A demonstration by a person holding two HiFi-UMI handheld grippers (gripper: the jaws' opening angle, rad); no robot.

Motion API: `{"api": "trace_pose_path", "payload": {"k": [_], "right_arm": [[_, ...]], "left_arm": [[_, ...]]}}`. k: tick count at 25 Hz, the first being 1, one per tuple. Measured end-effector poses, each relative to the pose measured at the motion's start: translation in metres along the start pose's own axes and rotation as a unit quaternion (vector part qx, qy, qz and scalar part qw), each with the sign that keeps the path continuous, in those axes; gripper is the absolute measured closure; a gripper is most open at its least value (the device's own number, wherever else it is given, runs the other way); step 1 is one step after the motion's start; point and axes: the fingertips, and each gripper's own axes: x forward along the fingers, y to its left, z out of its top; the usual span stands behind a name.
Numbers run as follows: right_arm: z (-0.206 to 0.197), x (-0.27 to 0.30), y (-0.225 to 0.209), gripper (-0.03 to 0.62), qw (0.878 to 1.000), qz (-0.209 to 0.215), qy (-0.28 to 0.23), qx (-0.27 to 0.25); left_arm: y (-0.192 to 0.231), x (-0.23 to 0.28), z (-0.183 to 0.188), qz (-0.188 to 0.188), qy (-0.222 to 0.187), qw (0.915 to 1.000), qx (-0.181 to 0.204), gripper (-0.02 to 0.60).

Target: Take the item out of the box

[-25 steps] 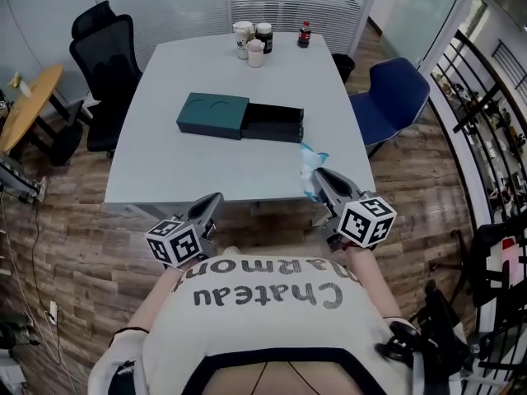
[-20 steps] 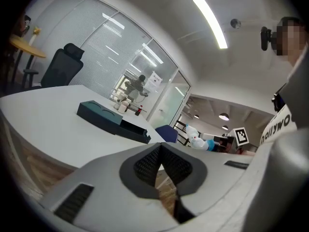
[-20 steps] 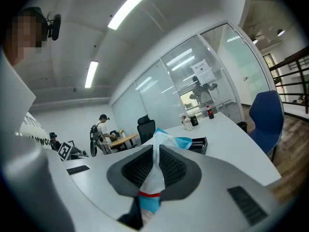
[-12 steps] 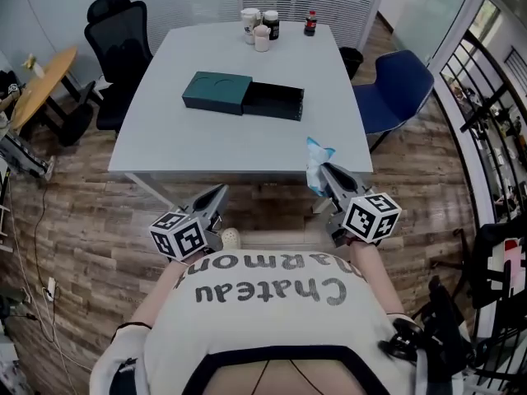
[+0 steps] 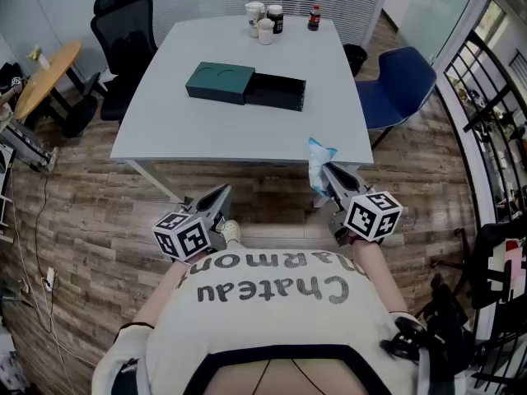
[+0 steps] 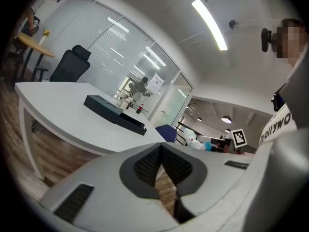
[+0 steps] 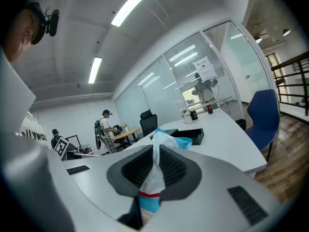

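Since a sec ago I've backed off from the white table: right gripper is clamped nearly closed on the white-and-blue plastic packet, its long axis running out past the tips, w/ the dark green sliding box well ahead; right gripper view shows the pinch, head view only the packet's end; left gripper closed, empty.

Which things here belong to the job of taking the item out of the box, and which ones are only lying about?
Belong to the job:
- dark green box, slid open
- blue and white packet, gripped in the right tongs
- left tongs, shut and empty

Just lying about:
- cups and jars
- small bottle
- blue chair
- black chair
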Motion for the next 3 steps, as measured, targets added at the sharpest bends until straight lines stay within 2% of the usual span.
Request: {"api": "trace_pose_path", "payload": {"k": [3], "right_arm": [[-0.0026,-0.0045,0.0011,0.554,1.000,-0.003,0.001,-0.004]], "left_arm": [[-0.0025,-0.0039,-0.0018,0.001,-0.003,1.0000,0.000,0.594]]}}
